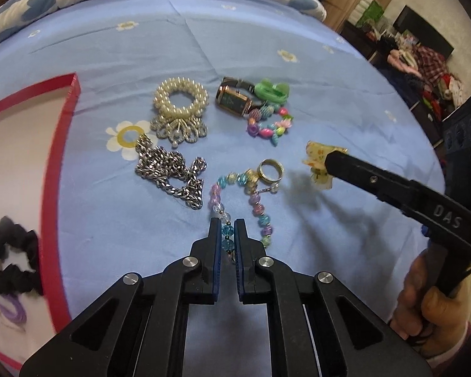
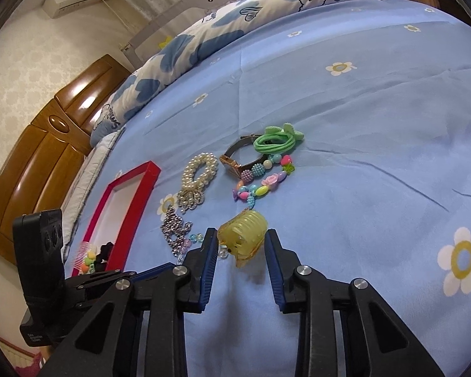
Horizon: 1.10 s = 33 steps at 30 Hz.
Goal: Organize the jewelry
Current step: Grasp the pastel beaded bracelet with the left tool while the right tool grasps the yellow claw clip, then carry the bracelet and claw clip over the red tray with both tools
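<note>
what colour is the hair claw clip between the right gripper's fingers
Translucent yellow; the hair claw clip shows best in the right wrist view, between the right gripper fingers.

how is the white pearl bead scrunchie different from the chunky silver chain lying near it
The white pearl bead scrunchie forms a tidy open ring with silvery loops hanging from it; the chunky silver chain lies in a loose heap. The scrunchie is creamy round beads, the chain shiny metal links. Both rest untouched on the blue bedsheet, beside the red tray.
</note>
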Each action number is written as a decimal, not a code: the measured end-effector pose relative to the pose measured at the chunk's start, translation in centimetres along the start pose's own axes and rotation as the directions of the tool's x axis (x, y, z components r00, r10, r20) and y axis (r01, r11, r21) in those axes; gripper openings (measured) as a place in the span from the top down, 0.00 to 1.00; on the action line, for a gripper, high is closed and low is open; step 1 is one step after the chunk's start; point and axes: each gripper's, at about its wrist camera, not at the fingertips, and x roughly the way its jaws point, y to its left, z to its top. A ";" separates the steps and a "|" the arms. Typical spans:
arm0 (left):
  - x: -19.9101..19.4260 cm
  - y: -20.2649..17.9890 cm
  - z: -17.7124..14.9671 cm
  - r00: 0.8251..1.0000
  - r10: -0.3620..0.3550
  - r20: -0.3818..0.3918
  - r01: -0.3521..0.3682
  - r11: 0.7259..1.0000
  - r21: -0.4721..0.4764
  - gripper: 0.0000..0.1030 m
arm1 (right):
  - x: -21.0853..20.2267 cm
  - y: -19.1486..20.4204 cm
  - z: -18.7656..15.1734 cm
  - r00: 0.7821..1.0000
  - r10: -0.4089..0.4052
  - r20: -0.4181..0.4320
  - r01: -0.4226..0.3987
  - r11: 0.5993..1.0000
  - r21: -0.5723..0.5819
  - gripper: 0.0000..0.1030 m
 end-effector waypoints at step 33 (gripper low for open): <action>-14.5 9.7 0.4 0.952 0.121 0.282 -0.067 0.979 -0.195 0.94 | 2.9 13.3 -0.5 0.979 0.190 -0.076 -0.200 0.964 -0.172 0.70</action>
